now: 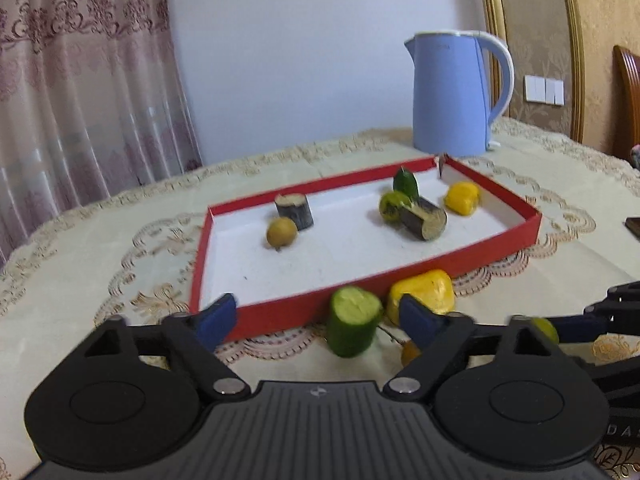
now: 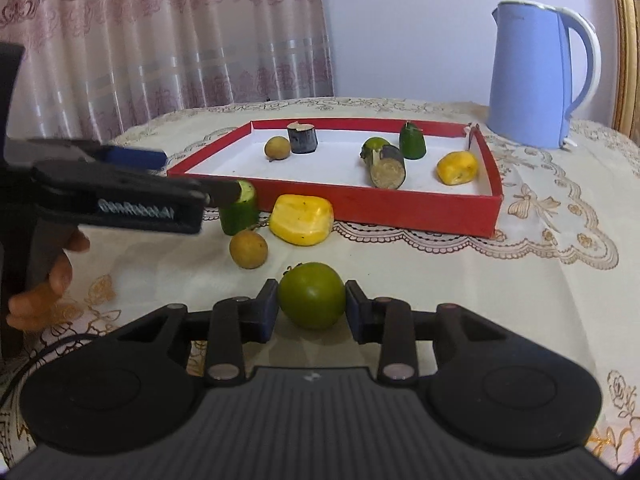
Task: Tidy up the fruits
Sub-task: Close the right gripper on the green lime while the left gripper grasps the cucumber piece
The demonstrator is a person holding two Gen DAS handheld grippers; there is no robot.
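Left wrist view. The left tongs [image 1: 316, 320] are seen spread, with the green cucumber piece [image 1: 353, 321] standing between the blue pads but not yet pressed; a pinch appears to be intended. It stands on the worktop [image 1: 120, 248] just outside the red tray [image 1: 400, 284], beside a yellow piece [image 1: 424, 289]. Fruits already sorted lie inside the tray. A blue kettle [image 1: 452, 96] stands behind.

Right wrist view. The right tongs [image 2: 311, 308] are pinching a round green fruit [image 2: 312, 294] from both sides, low over the worktop and well short of the tray, presumably for carrying into it. A small brown fruit [image 2: 248, 249] lies loose near the cucumber piece, still to be gathered.
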